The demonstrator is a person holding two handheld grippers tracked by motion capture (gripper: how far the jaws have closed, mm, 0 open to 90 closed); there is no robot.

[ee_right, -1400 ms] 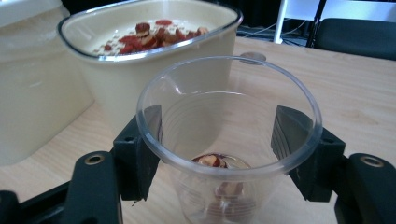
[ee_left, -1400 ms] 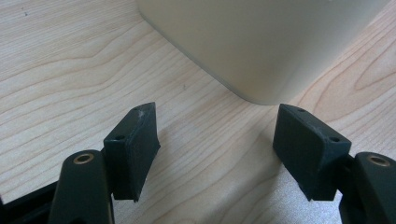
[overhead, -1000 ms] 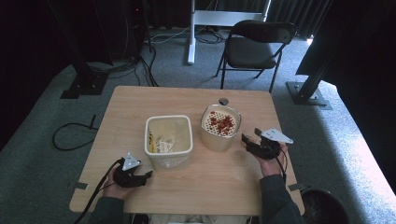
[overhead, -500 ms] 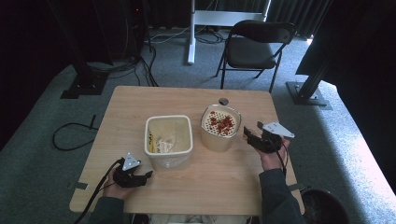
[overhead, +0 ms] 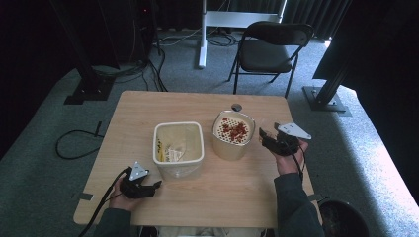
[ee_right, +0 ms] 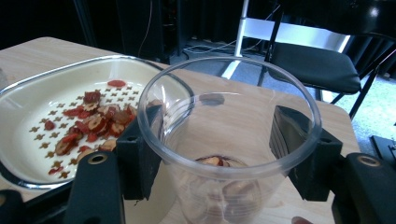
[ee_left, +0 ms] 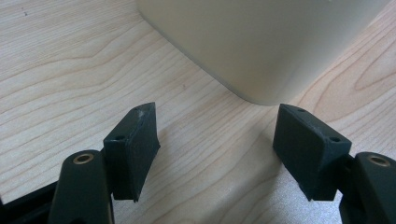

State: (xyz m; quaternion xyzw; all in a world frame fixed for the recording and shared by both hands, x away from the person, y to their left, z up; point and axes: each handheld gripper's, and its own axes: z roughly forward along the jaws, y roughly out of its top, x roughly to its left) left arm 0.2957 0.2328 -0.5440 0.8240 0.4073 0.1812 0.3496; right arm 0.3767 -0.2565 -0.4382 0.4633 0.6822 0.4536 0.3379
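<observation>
My right gripper [overhead: 264,137] is shut on a clear plastic cup [ee_right: 224,140], its jaws pressed against both sides of the wall. A few red dried fruit slices lie in the bottom of the cup. Just left of it stands a cream bowl [overhead: 232,134] with a perforated insert holding several red fruit slices [ee_right: 91,123]. A square cream container [overhead: 178,148] with yellowish contents sits mid-table. My left gripper [overhead: 154,185] rests open on the table by that container's front left corner, with the container wall [ee_left: 261,42] just ahead of its empty jaws.
A small dark round object [overhead: 236,107] lies on the wooden table [overhead: 163,106] behind the bowl. A folding chair [overhead: 272,49] stands beyond the far edge. Cables [overhead: 74,143] trail on the floor at left. A dark bin [overhead: 343,219] sits at bottom right.
My right gripper has lifted and moved slightly forward with the cup, staying close beside the bowl. The left gripper has not moved.
</observation>
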